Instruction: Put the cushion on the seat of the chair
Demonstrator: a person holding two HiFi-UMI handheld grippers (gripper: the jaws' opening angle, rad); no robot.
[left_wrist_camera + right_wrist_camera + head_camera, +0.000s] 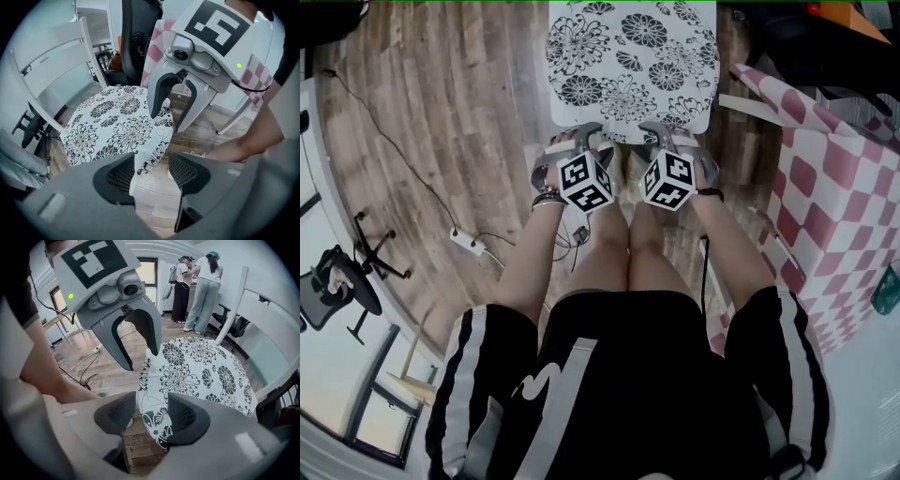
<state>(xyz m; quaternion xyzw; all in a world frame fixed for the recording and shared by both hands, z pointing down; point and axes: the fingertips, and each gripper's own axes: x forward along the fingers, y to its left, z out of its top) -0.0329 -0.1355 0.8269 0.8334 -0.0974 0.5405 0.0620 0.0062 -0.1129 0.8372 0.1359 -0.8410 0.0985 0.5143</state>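
Observation:
A white cushion (pixel 630 56) with black flower print lies flat on the seat of a white chair (pixel 51 70), at the top middle of the head view. My left gripper (pixel 581 141) and right gripper (pixel 661 139) point down side by side at its near edge. In the left gripper view the left gripper (pixel 152 173) stands open, with the cushion's near corner (pixel 145 159) hanging loose between the jaws. The right gripper (pixel 152 416) is open too, and the cushion's other near corner (pixel 157 425) lies between its jaws, close to the right pad (pixel 187 416).
A table under a pink and white checked cloth (pixel 834 187) stands close on the right. A power strip (pixel 467 242) with cables lies on the wood floor at the left, near an office chair (pixel 337 281). Two people (pixel 197 287) stand in the background.

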